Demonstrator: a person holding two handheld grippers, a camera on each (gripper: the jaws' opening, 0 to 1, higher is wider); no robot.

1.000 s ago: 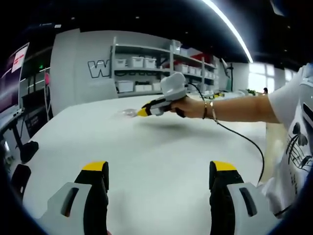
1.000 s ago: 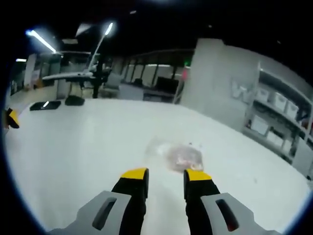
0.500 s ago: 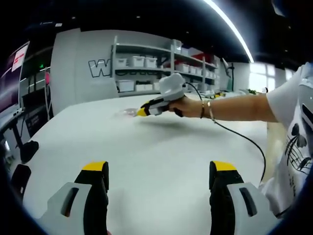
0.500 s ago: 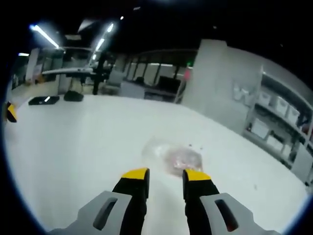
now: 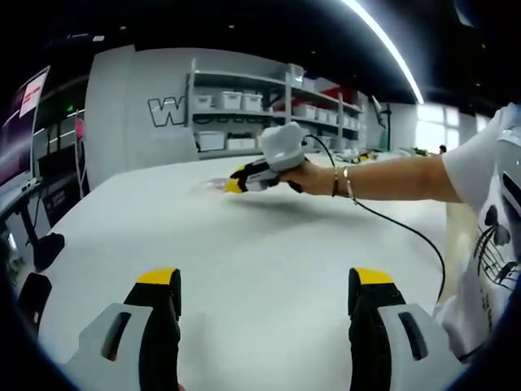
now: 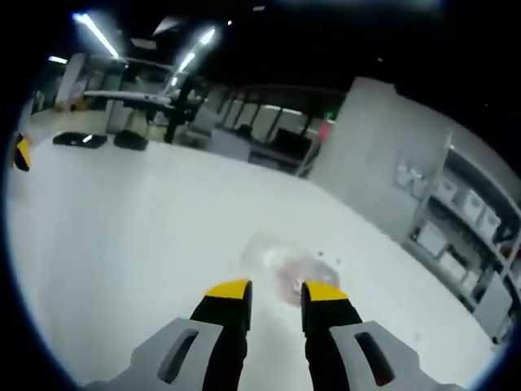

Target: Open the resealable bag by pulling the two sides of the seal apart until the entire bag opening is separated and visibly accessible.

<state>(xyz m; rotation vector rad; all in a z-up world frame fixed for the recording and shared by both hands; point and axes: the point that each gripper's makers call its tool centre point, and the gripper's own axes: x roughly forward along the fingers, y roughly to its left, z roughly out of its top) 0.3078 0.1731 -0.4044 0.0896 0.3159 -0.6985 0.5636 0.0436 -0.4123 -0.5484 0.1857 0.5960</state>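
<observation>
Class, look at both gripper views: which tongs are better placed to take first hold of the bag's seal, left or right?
Right. The right tongs sit just short of the clear bag on the table, jaws narrowly apart. The left tongs hang wide open over bare table, far from it.

Left claw (image 5: 266, 292) agape over table (image 5: 260, 244); right claw (image 5: 232, 185) at bag (image 5: 213, 186).

White table (image 5: 269, 261) (shelving (image 5: 244, 114) behind)
</observation>
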